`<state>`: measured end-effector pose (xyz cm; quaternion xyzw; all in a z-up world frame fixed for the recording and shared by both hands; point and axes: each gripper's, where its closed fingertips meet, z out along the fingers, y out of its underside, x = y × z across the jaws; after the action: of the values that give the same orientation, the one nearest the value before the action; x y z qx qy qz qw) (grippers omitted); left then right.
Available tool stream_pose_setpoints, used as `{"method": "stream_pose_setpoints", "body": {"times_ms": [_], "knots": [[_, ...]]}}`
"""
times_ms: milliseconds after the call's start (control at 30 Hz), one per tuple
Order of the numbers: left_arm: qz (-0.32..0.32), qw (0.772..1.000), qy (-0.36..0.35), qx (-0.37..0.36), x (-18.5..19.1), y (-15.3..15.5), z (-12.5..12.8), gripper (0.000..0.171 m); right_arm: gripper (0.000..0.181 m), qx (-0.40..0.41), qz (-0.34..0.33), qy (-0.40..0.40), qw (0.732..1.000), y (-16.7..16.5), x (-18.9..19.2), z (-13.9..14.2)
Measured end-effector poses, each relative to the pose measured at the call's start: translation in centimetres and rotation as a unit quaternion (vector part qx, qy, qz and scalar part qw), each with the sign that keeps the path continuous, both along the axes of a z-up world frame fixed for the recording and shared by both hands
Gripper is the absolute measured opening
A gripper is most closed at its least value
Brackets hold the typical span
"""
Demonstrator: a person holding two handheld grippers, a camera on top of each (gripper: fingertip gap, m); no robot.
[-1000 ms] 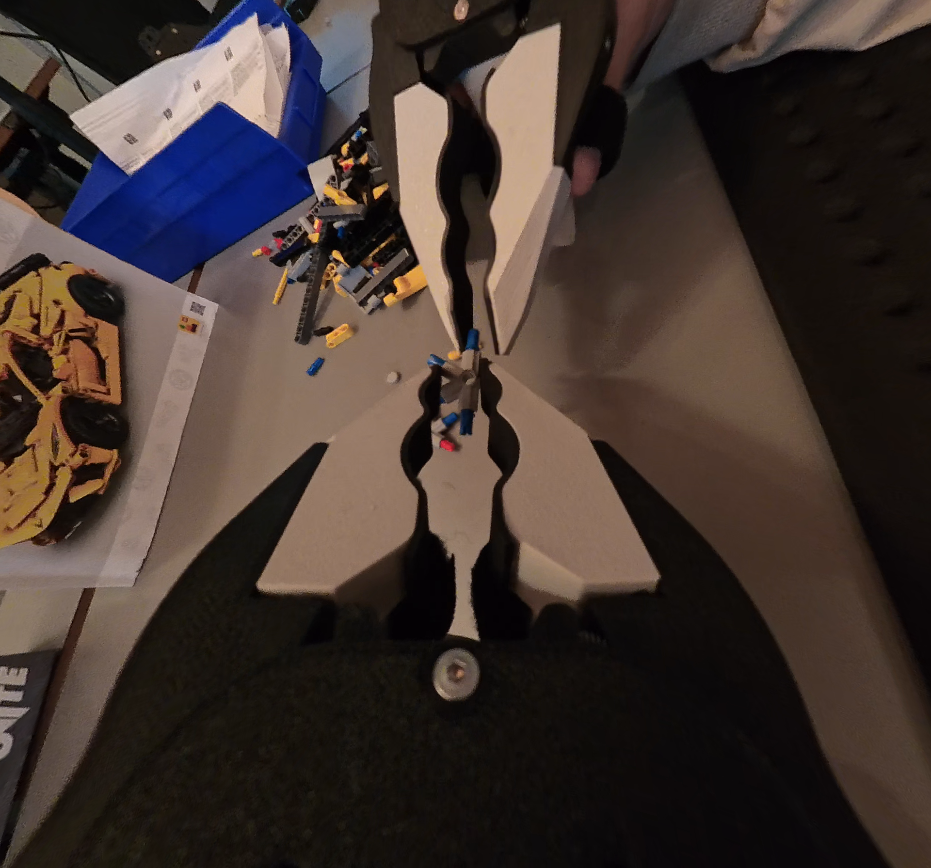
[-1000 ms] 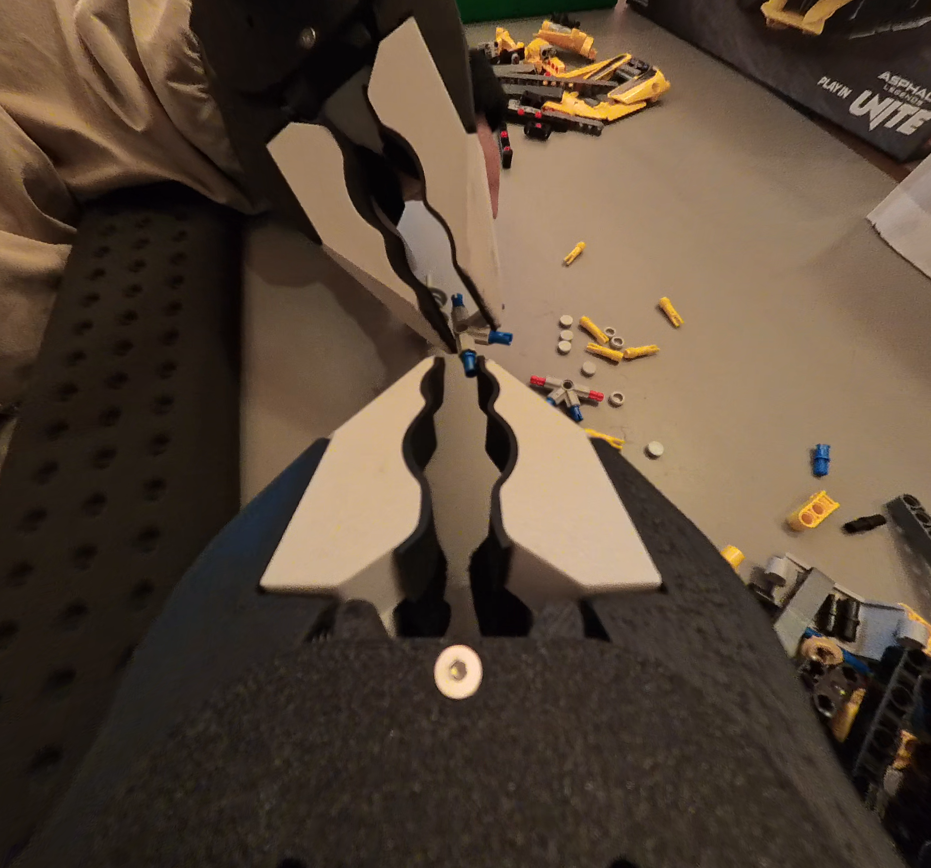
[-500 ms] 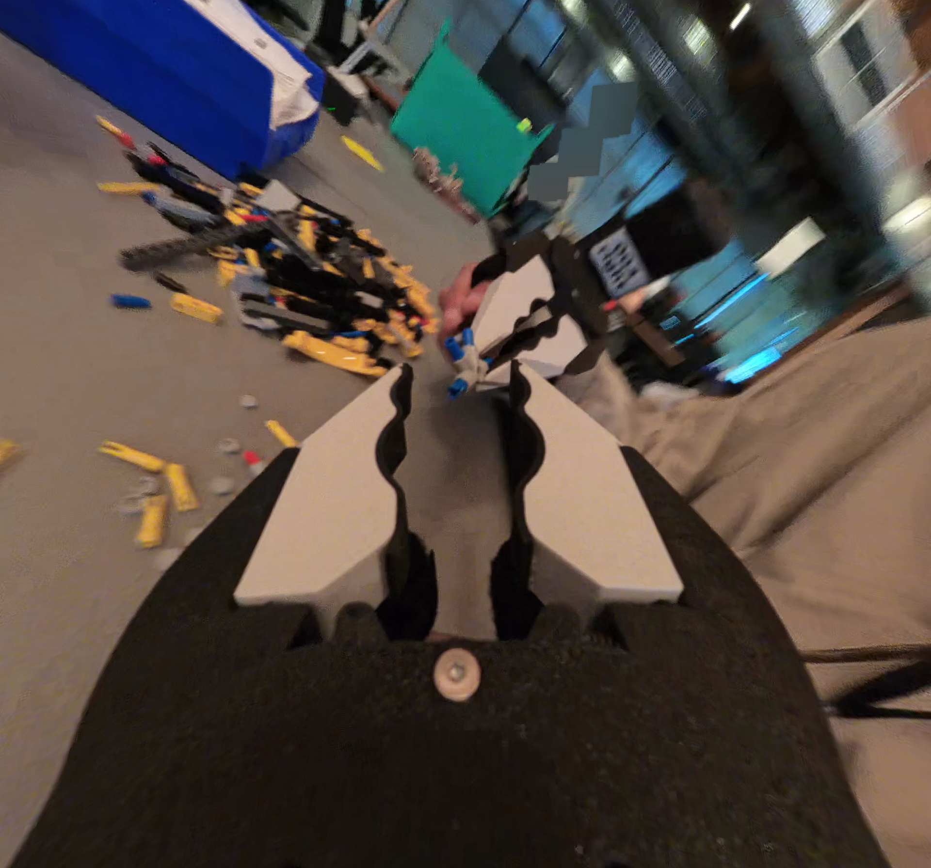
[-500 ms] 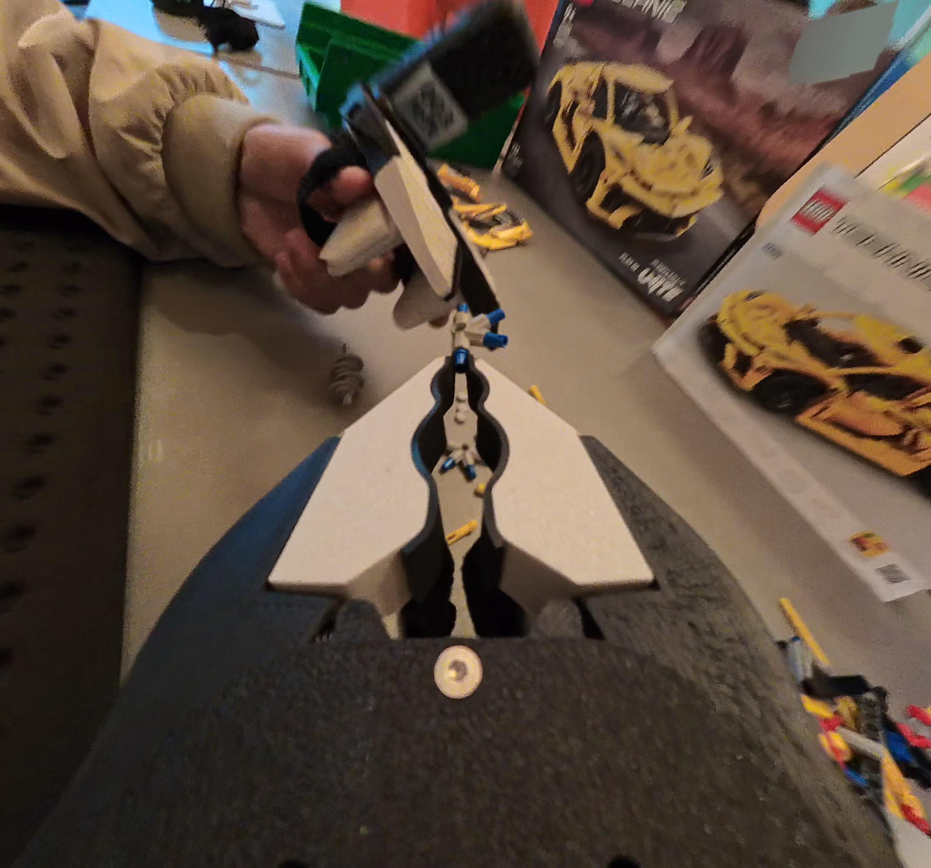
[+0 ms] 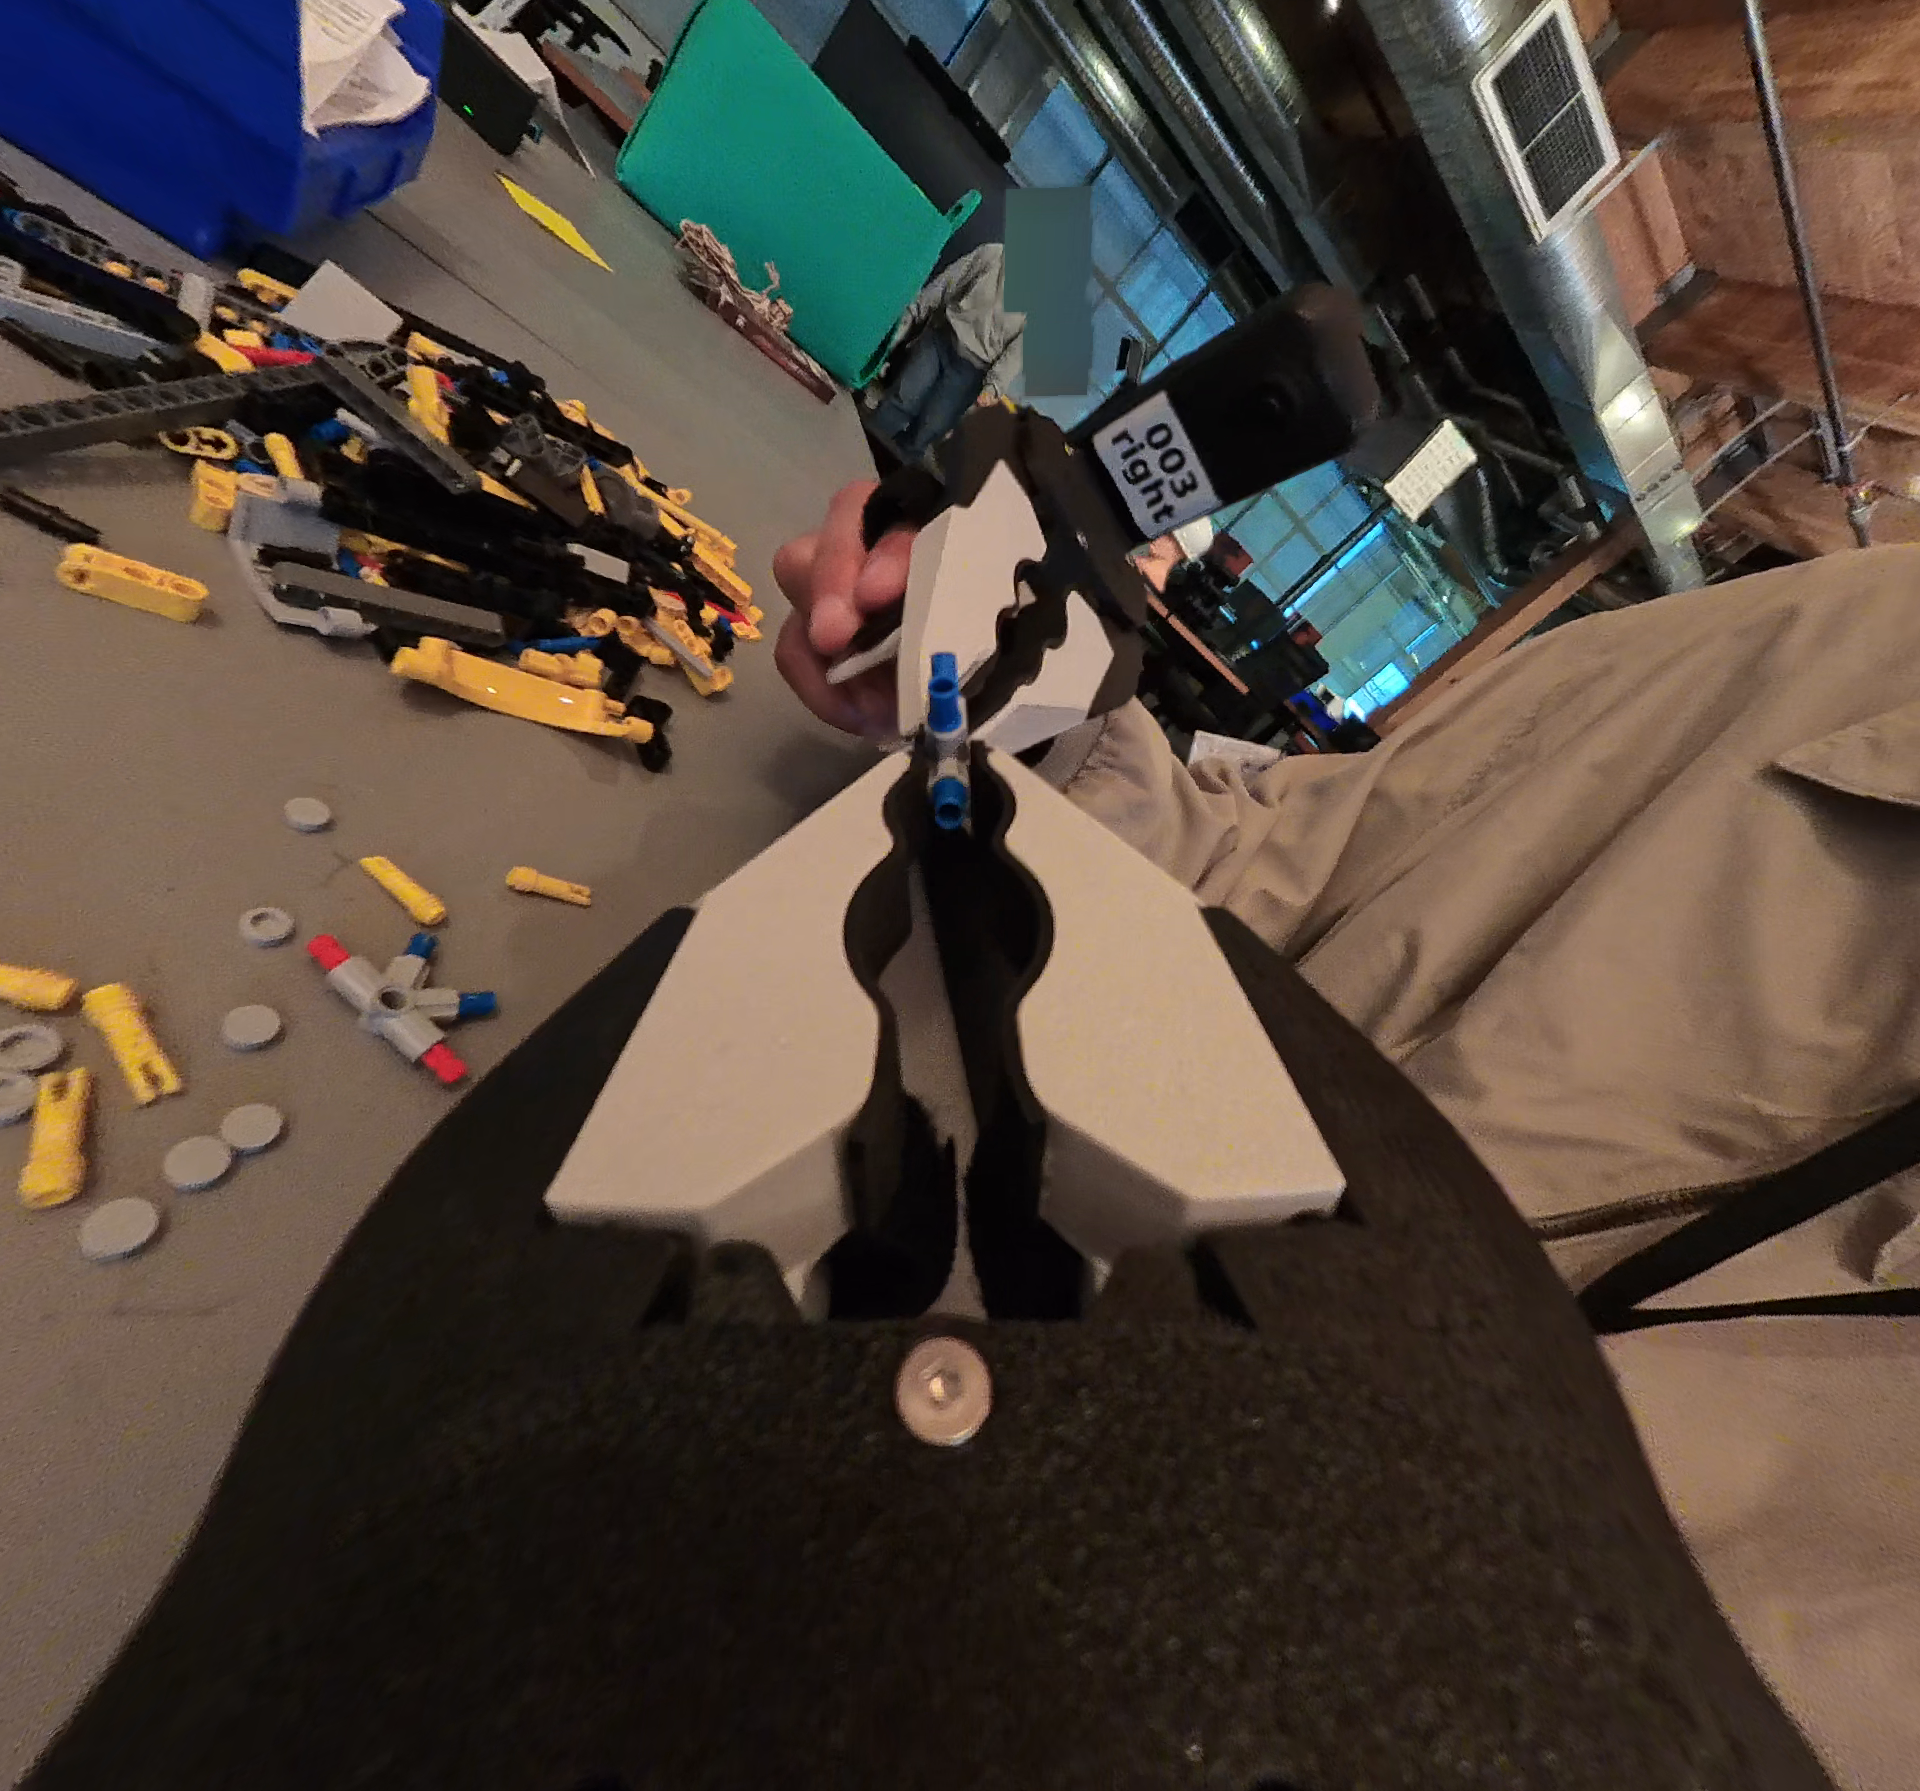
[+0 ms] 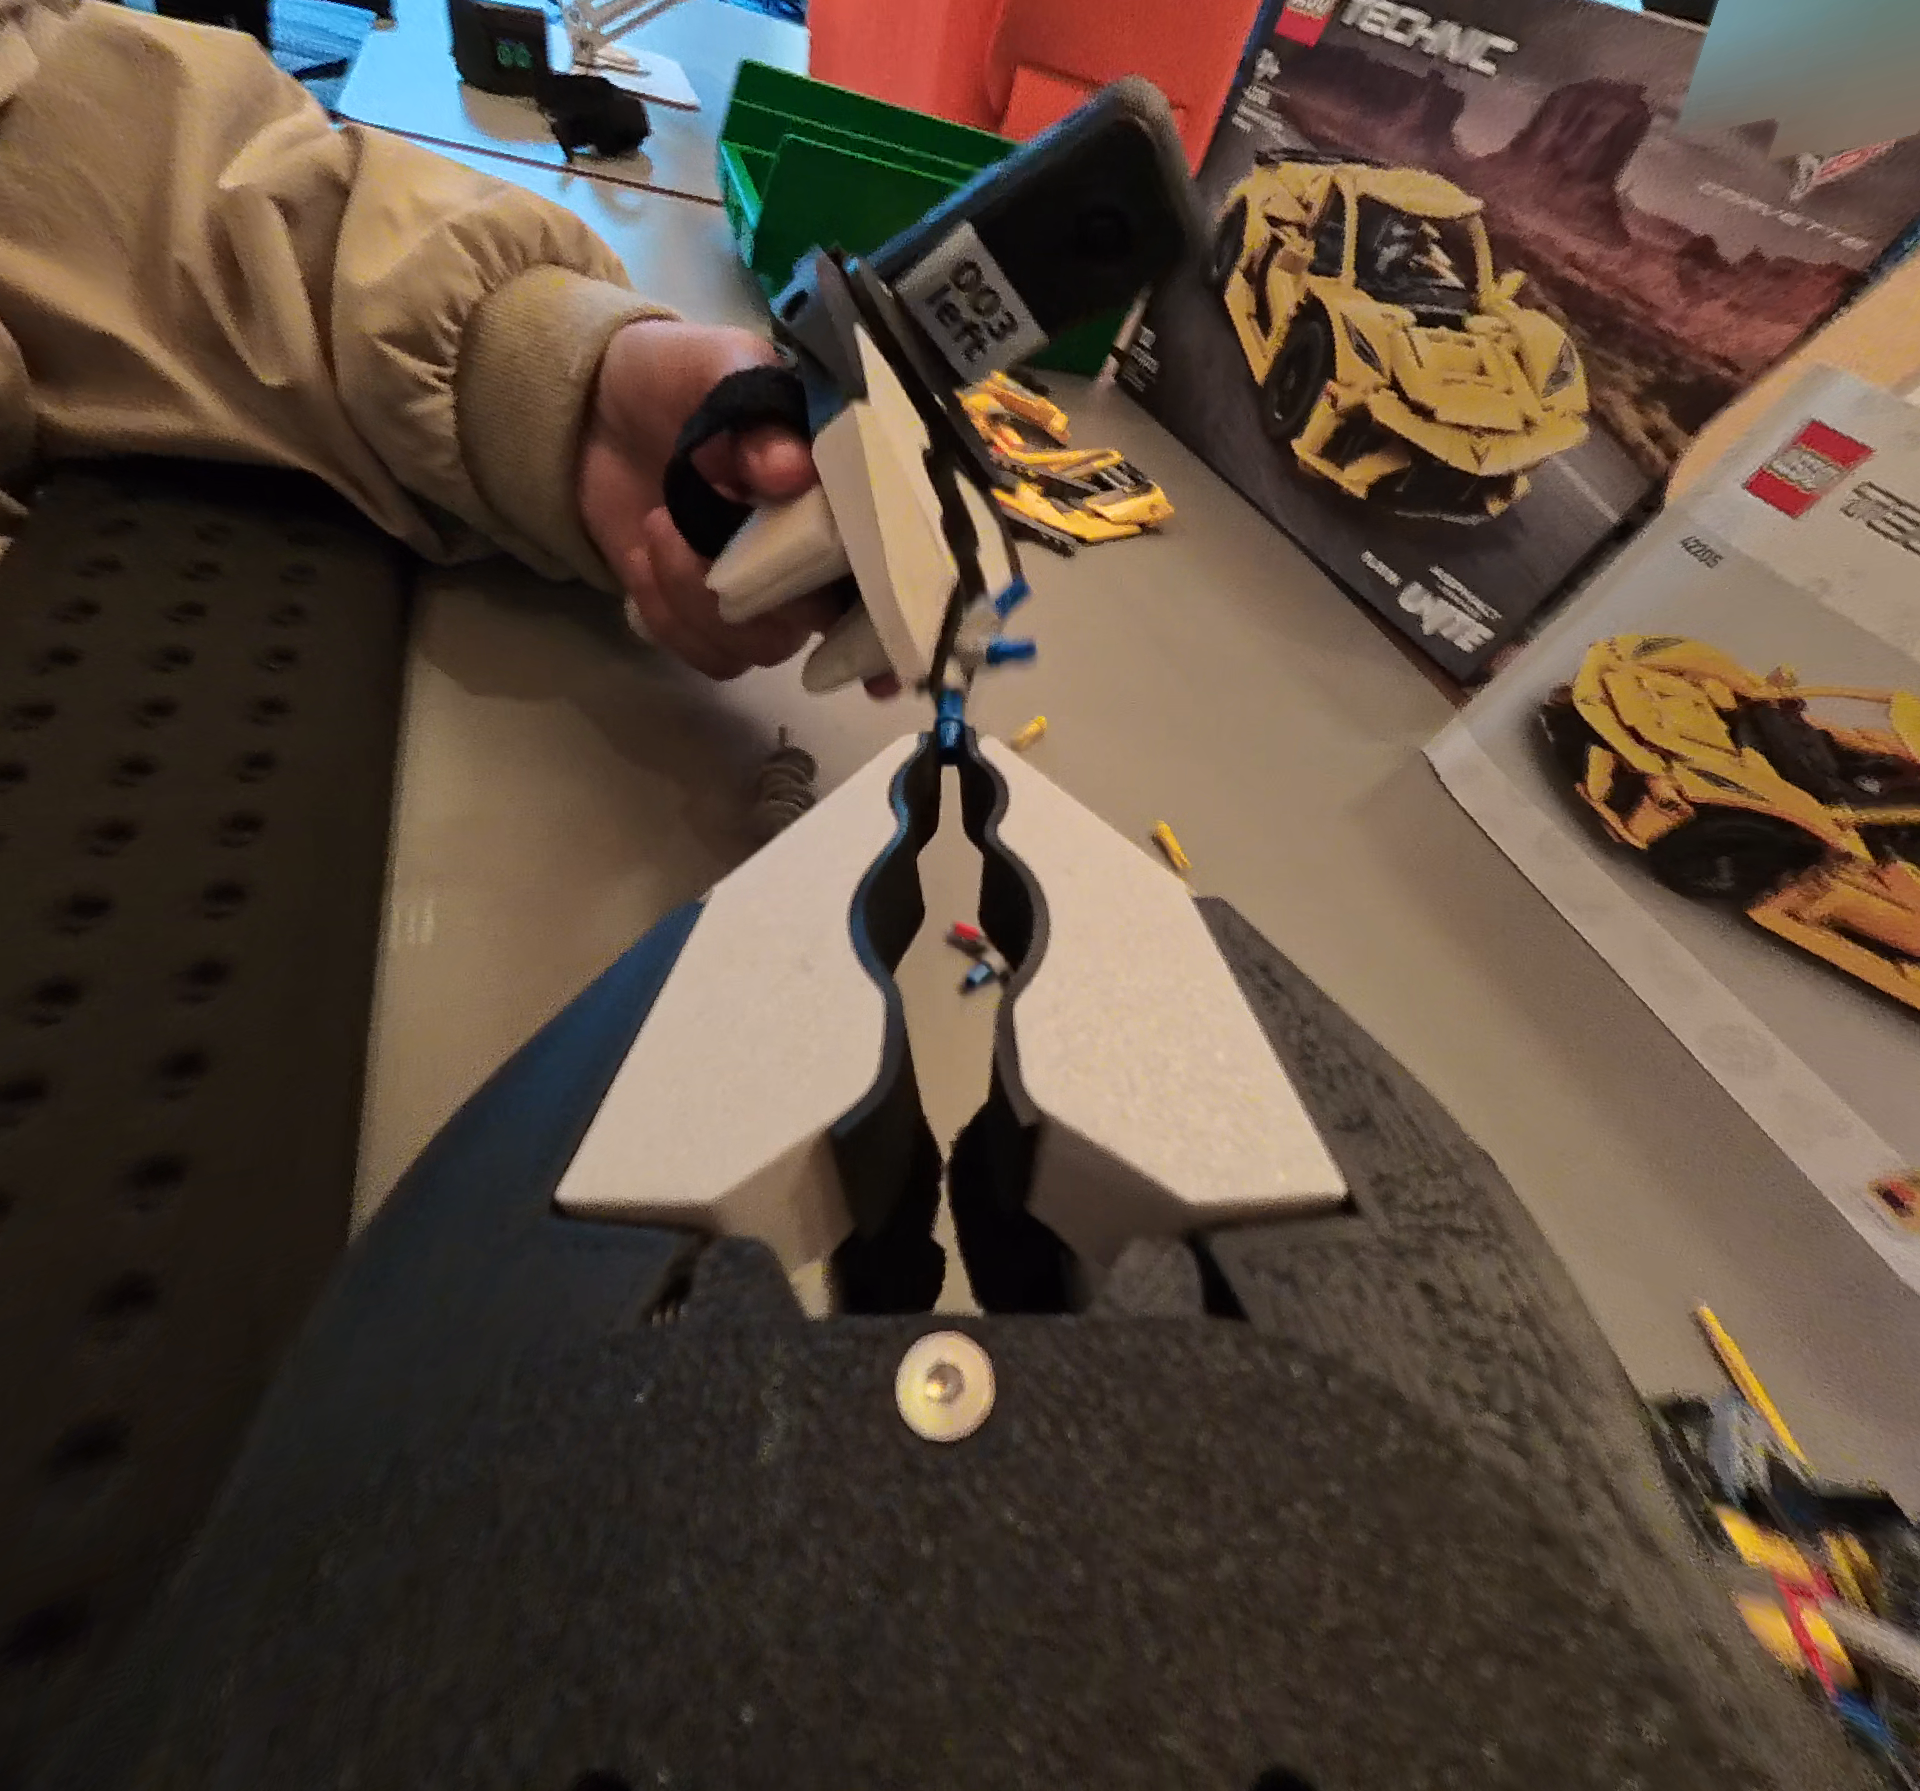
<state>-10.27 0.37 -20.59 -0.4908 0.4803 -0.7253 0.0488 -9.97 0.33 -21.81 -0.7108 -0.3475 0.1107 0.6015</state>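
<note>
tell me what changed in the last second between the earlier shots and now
Both hand-held grippers lifted off the table. The left hand-held gripper stays shut on the small grey connector with blue pins; the right hand-held gripper keeps pinching one blue pin. Loose pieces unmoved.

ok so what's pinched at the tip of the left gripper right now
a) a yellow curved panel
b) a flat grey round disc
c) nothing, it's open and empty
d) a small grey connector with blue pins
d: in the left wrist view the left gripper is closed on a small grey connector with blue pins, held above the table.
</note>
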Motion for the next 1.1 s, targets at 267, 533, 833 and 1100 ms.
{"method": "stream_pose_setpoints", "body": {"times_ms": [267, 533, 833, 1100], "knots": [[0.067, 0.988, 0.016, 0.139, 0.1, 3.0, -1.8, 0.007, 0.003, -0.118, -0.29, 0.005, 0.95, -1.2, 17.3, -2.5], [0.042, 0.986, 0.011, 0.158, 0.6, 0.3, -2.7, 0.007, 0.02, -0.18, -0.399, 0.036, 0.899, -2.8, 22.8, -4.1], [0.043, 0.993, -0.03, 0.108, 0.3, 0.2, -0.7, 0.007, 0.032, -0.151, -0.036, 0.313, 0.937, 1.4, 2.8, 2.1], [0.038, 0.995, -0.048, 0.078, 0.1, 0.2, 0.3, 0.007, 0.004, -0.149, 0.027, 0.432, 0.889, 2.4, -1.0, 2.8]]}}
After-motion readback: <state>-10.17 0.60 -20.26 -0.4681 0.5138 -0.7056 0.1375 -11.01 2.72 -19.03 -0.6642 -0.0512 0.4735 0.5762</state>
